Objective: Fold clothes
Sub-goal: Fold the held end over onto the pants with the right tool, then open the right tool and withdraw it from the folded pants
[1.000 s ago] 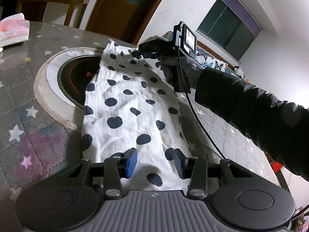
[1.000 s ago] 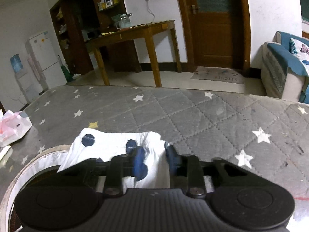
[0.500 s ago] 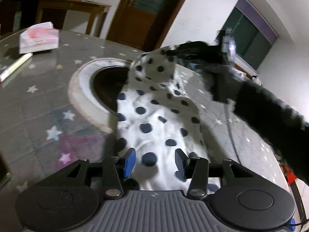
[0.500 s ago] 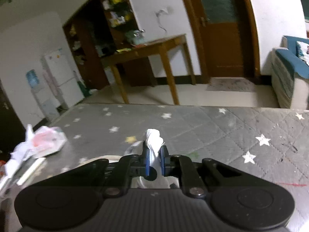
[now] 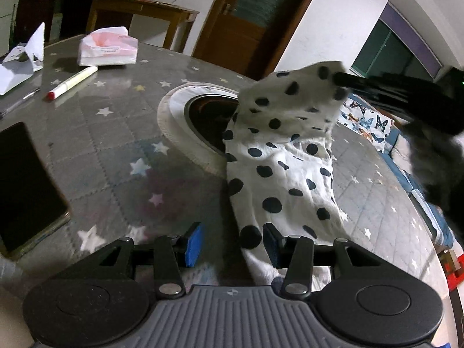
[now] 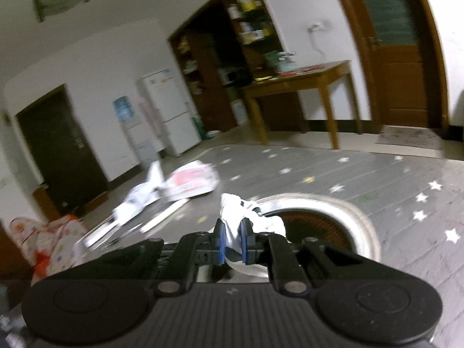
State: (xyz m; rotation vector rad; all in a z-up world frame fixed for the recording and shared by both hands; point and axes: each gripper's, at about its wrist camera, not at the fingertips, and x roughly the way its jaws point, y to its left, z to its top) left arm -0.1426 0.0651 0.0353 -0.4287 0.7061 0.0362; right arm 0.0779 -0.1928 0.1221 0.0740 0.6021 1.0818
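My right gripper (image 6: 232, 242) pinching far end of polka-dot garment (image 5: 285, 174), lifted; long axis runs toward my left gripper (image 5: 232, 243), agape, empty, near end.

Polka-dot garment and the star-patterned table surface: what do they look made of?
The polka-dot garment looks like thin woven cotton or a similar light fabric, matte: it creases finely and drapes limply from the right claw. The table surface looks like a quilted printed cloth under a hard clear sheet, perhaps glass or plastic, since it mirrors the marker; which one I cannot tell.
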